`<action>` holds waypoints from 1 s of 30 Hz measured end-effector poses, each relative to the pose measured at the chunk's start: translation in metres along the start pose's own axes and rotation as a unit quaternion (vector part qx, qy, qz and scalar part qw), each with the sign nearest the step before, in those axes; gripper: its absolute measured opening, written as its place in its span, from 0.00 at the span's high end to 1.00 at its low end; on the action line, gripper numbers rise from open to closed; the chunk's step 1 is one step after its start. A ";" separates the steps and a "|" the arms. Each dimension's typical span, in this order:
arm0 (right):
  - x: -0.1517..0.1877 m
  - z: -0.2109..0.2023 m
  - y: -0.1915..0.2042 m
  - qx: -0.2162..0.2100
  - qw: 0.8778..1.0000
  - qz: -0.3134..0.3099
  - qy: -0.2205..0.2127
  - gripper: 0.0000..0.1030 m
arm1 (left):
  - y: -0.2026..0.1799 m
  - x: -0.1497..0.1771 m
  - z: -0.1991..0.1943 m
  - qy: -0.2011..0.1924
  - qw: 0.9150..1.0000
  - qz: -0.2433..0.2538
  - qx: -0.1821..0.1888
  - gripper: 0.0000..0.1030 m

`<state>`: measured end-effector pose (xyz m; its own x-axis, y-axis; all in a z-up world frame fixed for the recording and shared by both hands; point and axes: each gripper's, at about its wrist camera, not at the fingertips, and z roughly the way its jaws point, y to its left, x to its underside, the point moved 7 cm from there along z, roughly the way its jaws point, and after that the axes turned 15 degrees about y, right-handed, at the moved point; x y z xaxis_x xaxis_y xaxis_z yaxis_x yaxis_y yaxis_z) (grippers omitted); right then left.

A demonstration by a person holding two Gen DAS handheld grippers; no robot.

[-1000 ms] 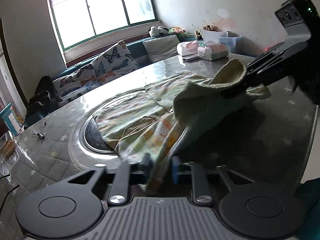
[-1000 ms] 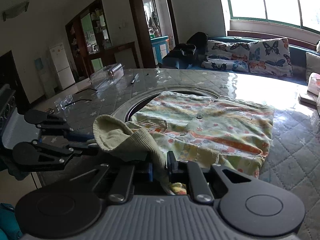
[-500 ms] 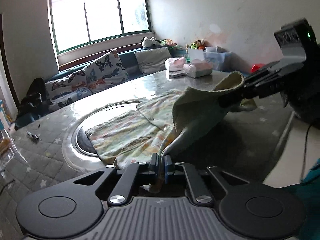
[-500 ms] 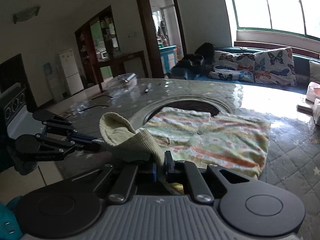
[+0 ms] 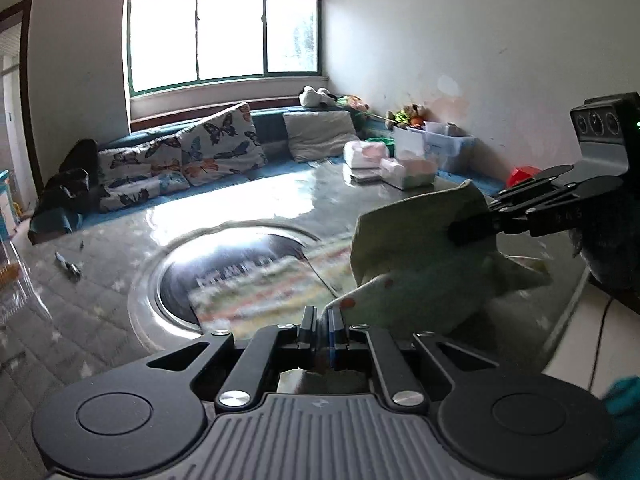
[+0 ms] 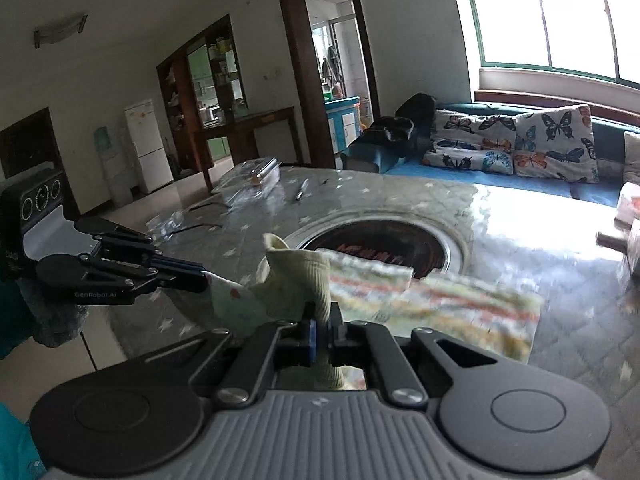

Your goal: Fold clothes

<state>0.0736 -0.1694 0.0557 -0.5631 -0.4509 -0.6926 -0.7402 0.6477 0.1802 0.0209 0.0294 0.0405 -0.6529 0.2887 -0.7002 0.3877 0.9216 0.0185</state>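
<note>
A pale yellow-green child's garment with orange and pink print [image 5: 256, 292] lies blurred across the grey quilted table, partly over the round recess [image 5: 224, 256]. Its near part [image 5: 416, 248] is lifted off the table between both grippers. My left gripper [image 5: 321, 316] is shut on the printed hem. My right gripper [image 6: 322, 320] is shut on the ribbed cuff [image 6: 308, 276]. In the right wrist view the left gripper [image 6: 200, 278] pinches the cloth at the left, and the rest of the garment [image 6: 460, 304] trails onto the table. The right gripper [image 5: 460, 232] shows at the right of the left wrist view.
The table [image 6: 520, 216] has a glossy cover and a dark round recess [image 6: 384, 244] in the middle. Tissue packs and boxes [image 5: 392, 160] stand at its far side, a clear plastic box [image 6: 252, 176] and pens at another. A sofa with butterfly cushions [image 5: 216, 148] runs under the window.
Both grippers have lifted and pulled back toward the table's near edge, dragging the garment with them. More of the round recess is uncovered. Both stay shut on the cloth.
</note>
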 end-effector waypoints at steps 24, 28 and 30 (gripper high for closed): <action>-0.096 0.134 -0.104 0.070 0.994 0.026 0.079 0.96 | 0.118 -0.054 0.135 0.091 0.987 -0.129 0.014 0.91; -0.096 0.136 -0.106 0.070 0.994 0.023 0.083 0.96 | 0.111 -0.046 0.139 0.097 0.987 -0.130 0.015 0.64; -0.097 0.136 -0.106 0.069 0.994 0.023 0.082 0.96 | 0.109 -0.044 0.146 0.105 0.986 -0.127 0.011 0.62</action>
<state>0.2564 -0.1105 0.0083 -0.6562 -0.5057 -0.5600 -0.6612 0.7430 0.1039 0.1873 0.0790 -0.0311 -0.8508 0.0984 -0.5162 0.2066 0.9659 -0.1562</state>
